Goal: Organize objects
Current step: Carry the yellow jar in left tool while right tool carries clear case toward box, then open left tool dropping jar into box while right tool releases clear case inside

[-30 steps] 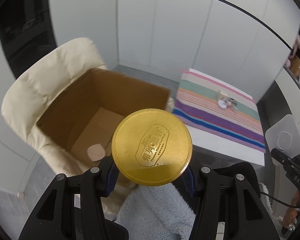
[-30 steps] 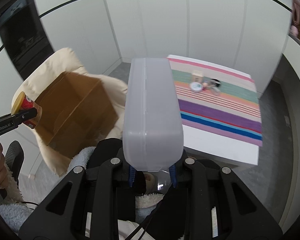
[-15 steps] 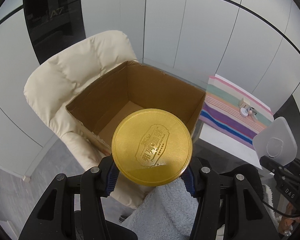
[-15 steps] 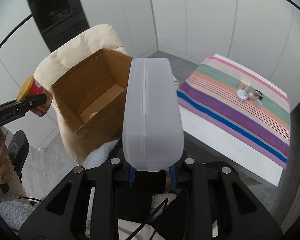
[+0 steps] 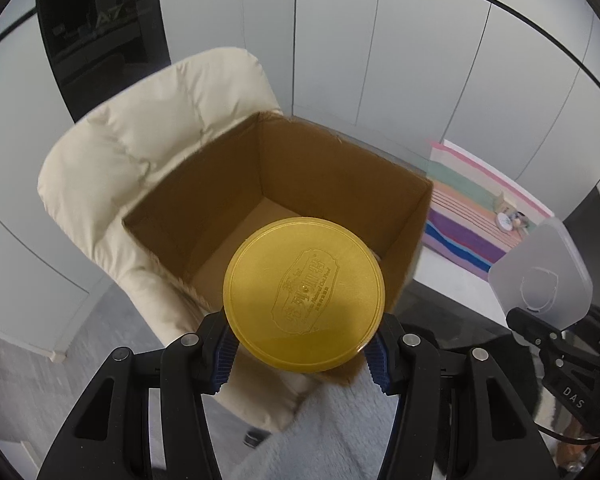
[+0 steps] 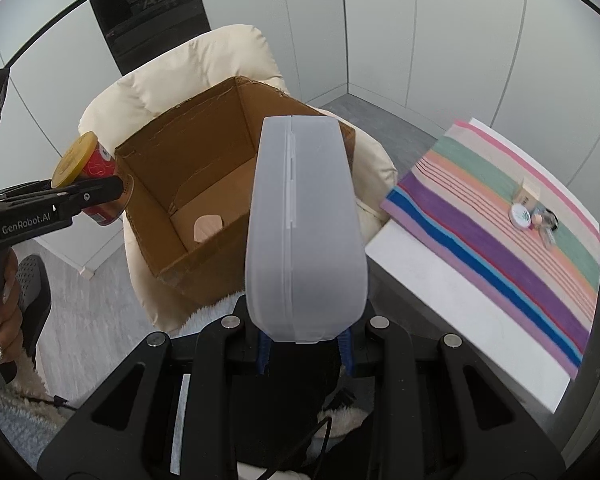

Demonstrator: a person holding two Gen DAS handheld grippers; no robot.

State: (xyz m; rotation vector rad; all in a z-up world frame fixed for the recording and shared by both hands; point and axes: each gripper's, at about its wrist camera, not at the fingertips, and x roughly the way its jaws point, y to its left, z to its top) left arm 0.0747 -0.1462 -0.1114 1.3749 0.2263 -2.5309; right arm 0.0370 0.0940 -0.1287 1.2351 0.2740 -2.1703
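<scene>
Left wrist view: the left gripper [image 5: 304, 344] points steeply down toward an open cardboard box [image 5: 340, 168] that sits on a cream padded chair [image 5: 148, 152]. Its blue pads are clamped on the sides of a red can [image 6: 100, 184] with a gold lid [image 5: 304, 294]. The lid faces the camera, so the can's long axis runs along the fingers, toward the lens. The can hangs over the near rim of the box.

Right wrist view: the right gripper [image 6: 305, 346] also tilts down, its fingers closed on the lower end of a frosted plastic case [image 6: 306, 232]. The case stands on edge, long axis pointing away from the camera toward the box, seam facing up. It hangs just short of the box's near wall. A hand [image 6: 0, 320] grips the left tool's handle at the left edge.

A striped cloth [image 6: 500, 240] on a white table [image 6: 460, 312] lies to the right, carrying a few small items.

Versus one second ago: the box sits more central and fuller in both views, and the striped cloth has shifted toward the right edge. Both grips are unchanged.
</scene>
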